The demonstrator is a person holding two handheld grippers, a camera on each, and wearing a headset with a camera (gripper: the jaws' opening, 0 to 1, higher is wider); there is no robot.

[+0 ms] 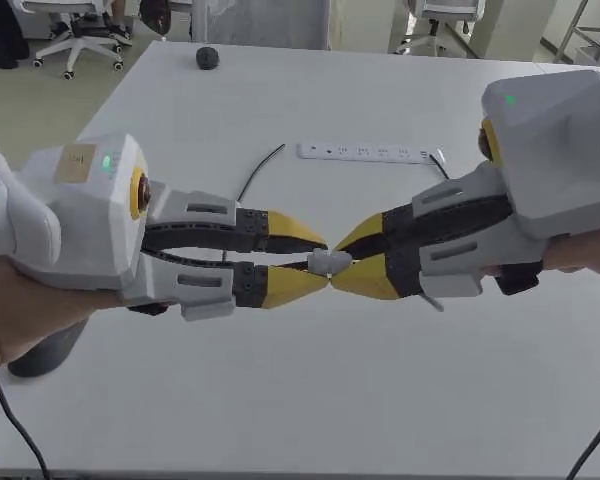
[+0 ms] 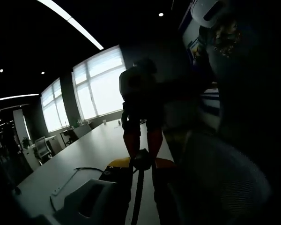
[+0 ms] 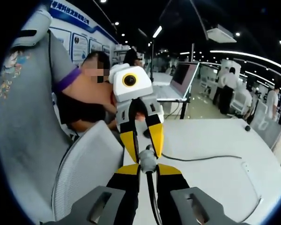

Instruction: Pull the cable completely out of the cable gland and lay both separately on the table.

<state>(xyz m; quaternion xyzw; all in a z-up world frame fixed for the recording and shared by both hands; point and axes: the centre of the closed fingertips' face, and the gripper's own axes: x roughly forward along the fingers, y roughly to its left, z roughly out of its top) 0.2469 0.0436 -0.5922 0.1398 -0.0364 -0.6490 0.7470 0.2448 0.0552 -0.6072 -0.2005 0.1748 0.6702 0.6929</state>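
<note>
Grey cable gland (image 1: pixel 328 263) hung mid-frame above the desk (image 1: pixel 280 400), left hand-held gripper (image 1: pixel 323 263) and right hand-held gripper (image 1: pixel 338 265) both clamped on it, black cable (image 3: pixel 152 187) apparently not yet out, so pull-out and lay-down remained.

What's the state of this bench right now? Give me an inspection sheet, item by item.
Surface: white table, matte.
Job's things: grey cable gland held above the table; black cable runs from it.
Clutter: power strip, dark round object near far edge.
Grippers: left tool and right tool meet tip to tip; right shut on the gland, left's grip unclear.
Cables: black lead lying on the table.
Surroundings: office chairs beyond the table.
</note>
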